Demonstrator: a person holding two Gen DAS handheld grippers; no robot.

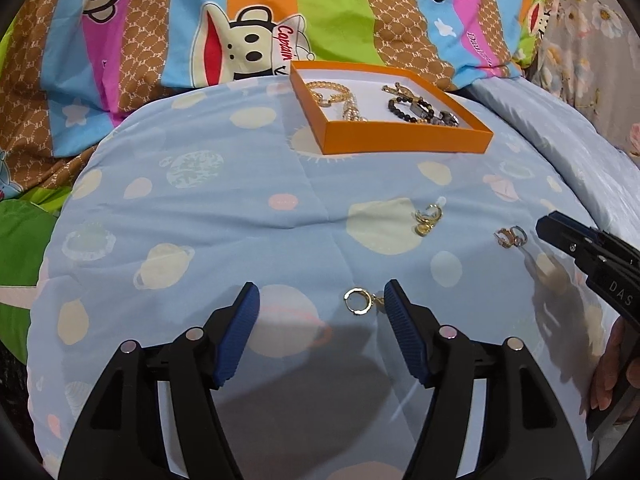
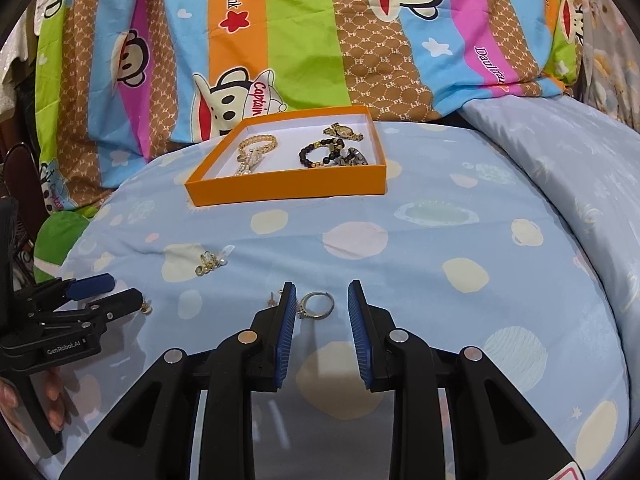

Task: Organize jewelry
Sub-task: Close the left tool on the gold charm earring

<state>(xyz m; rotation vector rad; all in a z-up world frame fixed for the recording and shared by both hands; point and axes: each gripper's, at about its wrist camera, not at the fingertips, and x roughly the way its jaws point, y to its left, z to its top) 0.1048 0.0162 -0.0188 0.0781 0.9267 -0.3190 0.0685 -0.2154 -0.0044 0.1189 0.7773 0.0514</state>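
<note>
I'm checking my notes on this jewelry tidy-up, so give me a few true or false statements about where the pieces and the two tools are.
1. The orange box already holds bracelets. True.
2. The left tool is clamped on the gold hoop earring. False: its pads stand apart, with the earring lying between them.
3. The silver ring lies on the blue bedding between the right tool's pads. True.
4. The orange box has its lid on. False: it is open.
</note>
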